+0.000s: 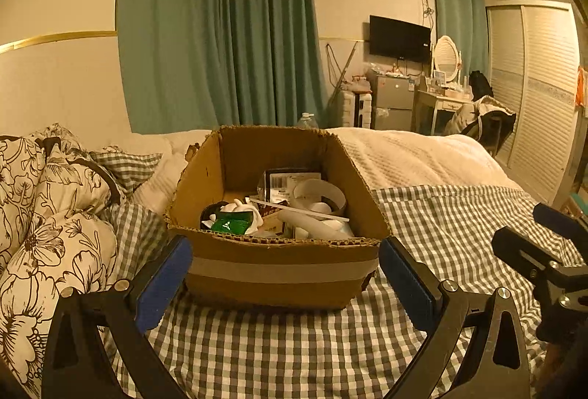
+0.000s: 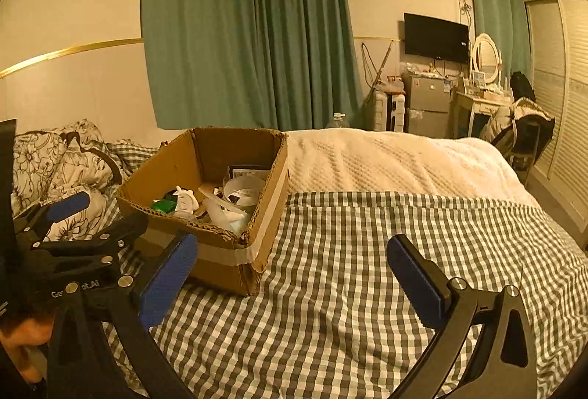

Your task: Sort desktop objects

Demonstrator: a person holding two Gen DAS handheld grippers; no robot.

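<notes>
I find the cardboard box (image 1: pixel 279 215) standing upright on the checked bedspread (image 1: pixel 294 344), open-topped, with the small desktop objects (image 1: pixel 279 208) heaped inside: a green item (image 1: pixel 229 226), a white tape-like ring (image 1: pixel 319 195), a barcoded packet (image 1: pixel 286 182) and white plastic pieces. No loose object shows on the cloth around the box, so the scene fits either a box gathered full or one waiting to be emptied and sorted; I cannot settle which. The box sits near the floral pillows (image 1: pixel 47 215), at the left of the bed, presumably within reach of both tools. My left gripper (image 1: pixel 284 274) hovers low and level before the near wall of the box, fingers spread wide to either side of it and holding nothing; whether the pads touch the cardboard I cannot tell. My right gripper (image 2: pixel 292 274) stands to the right, over bare cloth, likewise spread and empty, angled slightly toward the box.
</notes>
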